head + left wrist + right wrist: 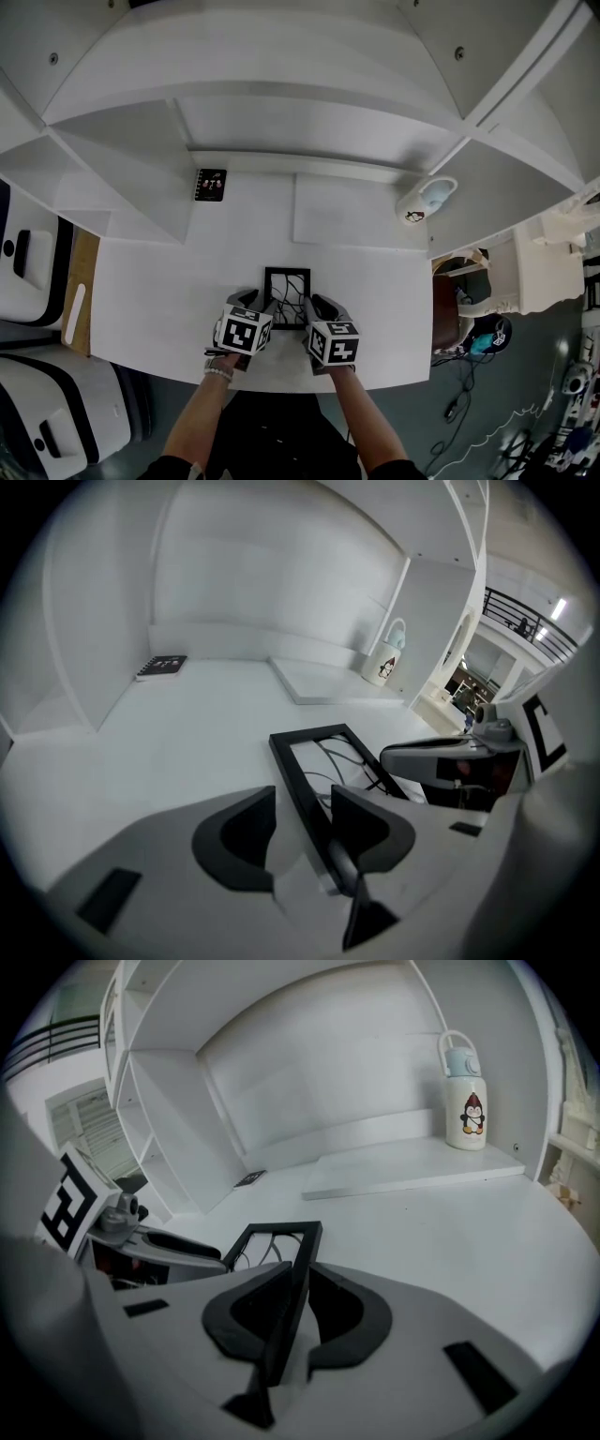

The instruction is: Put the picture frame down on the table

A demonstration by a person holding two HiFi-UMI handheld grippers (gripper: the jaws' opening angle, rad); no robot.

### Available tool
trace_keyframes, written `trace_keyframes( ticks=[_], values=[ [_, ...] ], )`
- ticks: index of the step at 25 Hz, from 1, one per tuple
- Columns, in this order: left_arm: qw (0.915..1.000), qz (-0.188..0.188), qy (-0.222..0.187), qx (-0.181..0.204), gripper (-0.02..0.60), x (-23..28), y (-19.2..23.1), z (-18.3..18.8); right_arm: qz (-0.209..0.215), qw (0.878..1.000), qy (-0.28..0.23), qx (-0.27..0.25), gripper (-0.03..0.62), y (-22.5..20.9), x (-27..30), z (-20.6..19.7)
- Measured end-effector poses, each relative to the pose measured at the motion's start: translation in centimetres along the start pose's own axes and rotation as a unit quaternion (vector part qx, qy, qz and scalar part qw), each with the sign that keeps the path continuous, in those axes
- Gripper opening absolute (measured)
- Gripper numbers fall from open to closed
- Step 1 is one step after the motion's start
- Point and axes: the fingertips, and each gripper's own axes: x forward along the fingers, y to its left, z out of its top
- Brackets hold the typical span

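The black rectangular picture frame (287, 272) with a wiry line pattern inside sits low over the near part of the white table (375, 281), between the two grippers. The left gripper (305, 822) has its jaws spread wide, the frame's left rail loose between them with a clear gap at the outer jaw. The right gripper (298, 1307) is clamped on the frame's right rail.

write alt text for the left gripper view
The left gripper's open jaws straddle one side rail of a black picture frame. The right gripper is at its other side; a penguin bottle stands at the back of the white table.
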Motion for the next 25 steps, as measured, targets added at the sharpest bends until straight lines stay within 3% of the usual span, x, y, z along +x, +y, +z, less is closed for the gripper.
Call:
trace_keyframes(
  ticks=[4, 11, 17, 25],
  values=[
    [0.9994, 0.006, -0.034, 0.008, 0.168, -1.4, -0.1, 1.1, -0.001, 1.000, -0.031, 0.007, 0.043, -0.3, -0.9, 1.4],
    [0.9933, 0.032, -0.108, 0.023, 0.002, -5.2, -0.6, 3.5, 0.009, 0.993, -0.100, -0.055, 0.024, 1.0, -4.1, 4.1],
    [0.9838, 0.028, -0.169, 0.052, 0.002, -8.9, -2.6, 6.1, 0.008, 0.983, -0.143, -0.118, 0.002, 3.0, -7.8, 6.5],
    [0.9642, 0.024, -0.258, 0.055, 0.002, -15.5, -4.6, 9.3, 0.013, 0.963, -0.220, -0.156, 0.002, 6.1, -13.9, 10.3]
  ],
)
